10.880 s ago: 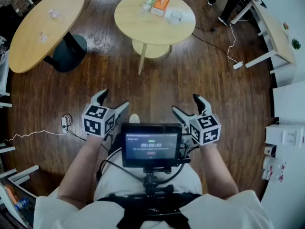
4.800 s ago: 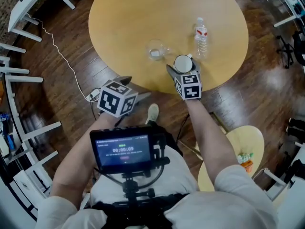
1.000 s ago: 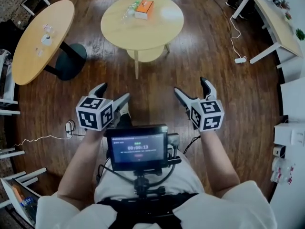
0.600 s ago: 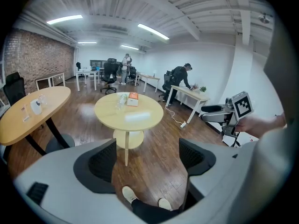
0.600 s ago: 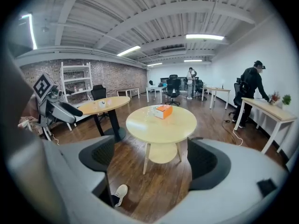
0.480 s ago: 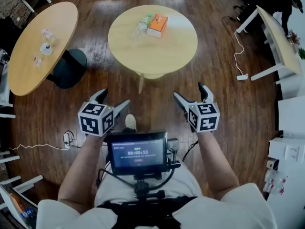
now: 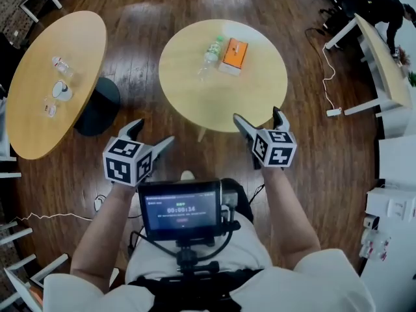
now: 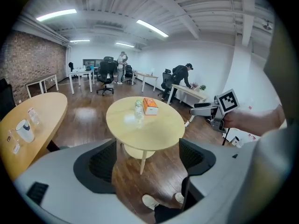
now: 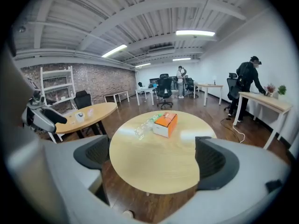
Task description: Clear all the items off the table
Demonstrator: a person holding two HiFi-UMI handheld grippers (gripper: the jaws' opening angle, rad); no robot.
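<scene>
A round light-wood table [image 7: 221, 99] stands ahead, also in the left gripper view [image 8: 154, 129] and the right gripper view [image 9: 154, 171]. An orange box [image 7: 234, 54] [image 8: 150, 105] [image 9: 166, 124] and, beside it, a clear bottle with a green label [image 7: 209, 52] [image 8: 138, 110] [image 9: 145, 126] rest on the table. My left gripper [image 7: 154, 131] [image 8: 148, 160] is open and empty, short of the table's near edge. My right gripper [image 7: 257, 114] [image 9: 154, 160] hangs at that near edge; its jaws have just been opening, with nothing between them.
An oval wooden table [image 7: 39, 129] on a black pedestal [image 7: 97, 106] at the left carries a white cup [image 7: 60, 90] and small glasses. A white desk [image 7: 380, 57] with a person [image 7: 377, 2] bending at it stands at the right. A cable and power strip [image 7: 335, 111] lie on the floor.
The white cup that stood on the round table now stands on the oval table. The round table has come nearer, and both grippers have moved forward toward its near edge.
</scene>
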